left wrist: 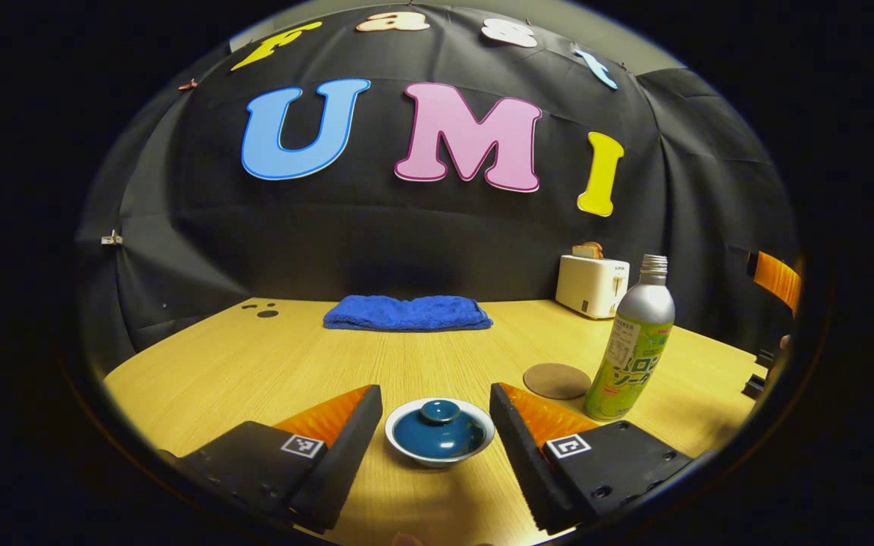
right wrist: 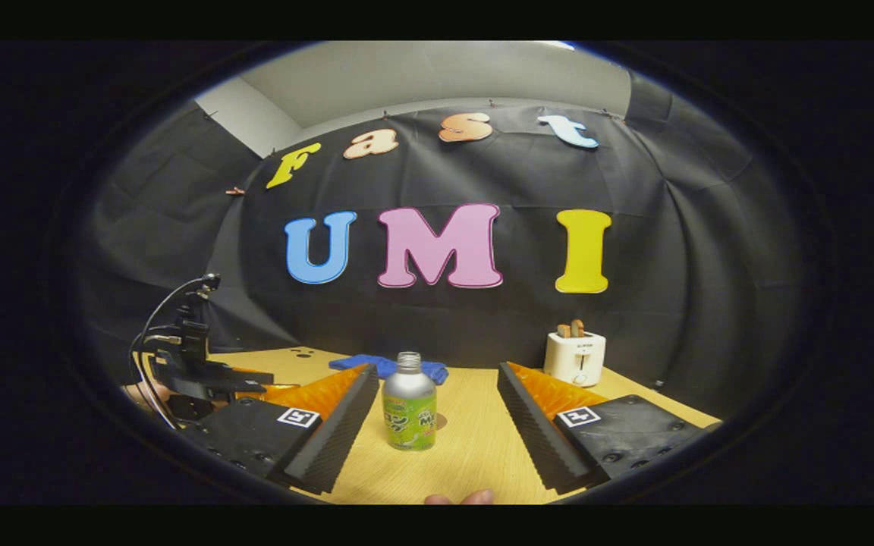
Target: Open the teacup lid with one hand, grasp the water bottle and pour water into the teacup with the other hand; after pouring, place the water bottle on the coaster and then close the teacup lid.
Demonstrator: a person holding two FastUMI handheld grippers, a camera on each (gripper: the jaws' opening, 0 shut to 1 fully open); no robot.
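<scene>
In the left gripper view a white teacup (left wrist: 440,449) with a blue lid (left wrist: 439,428) on it sits on the wooden table, between the fingertips of my open left gripper (left wrist: 435,398). To its right stands a silver and green water bottle (left wrist: 633,341), upright, with a round brown coaster (left wrist: 556,380) just left of its base. In the right gripper view the water bottle (right wrist: 410,403) stands ahead of my open right gripper (right wrist: 437,377), centred between its fingers and a little beyond them. The left gripper (right wrist: 194,364) shows at the far left of that view.
A folded blue towel (left wrist: 407,312) lies at the back of the table (left wrist: 270,364) near the black wall. A white toaster (left wrist: 592,283) with bread in it stands at the back right. The same toaster (right wrist: 575,356) appears right of the bottle in the right gripper view.
</scene>
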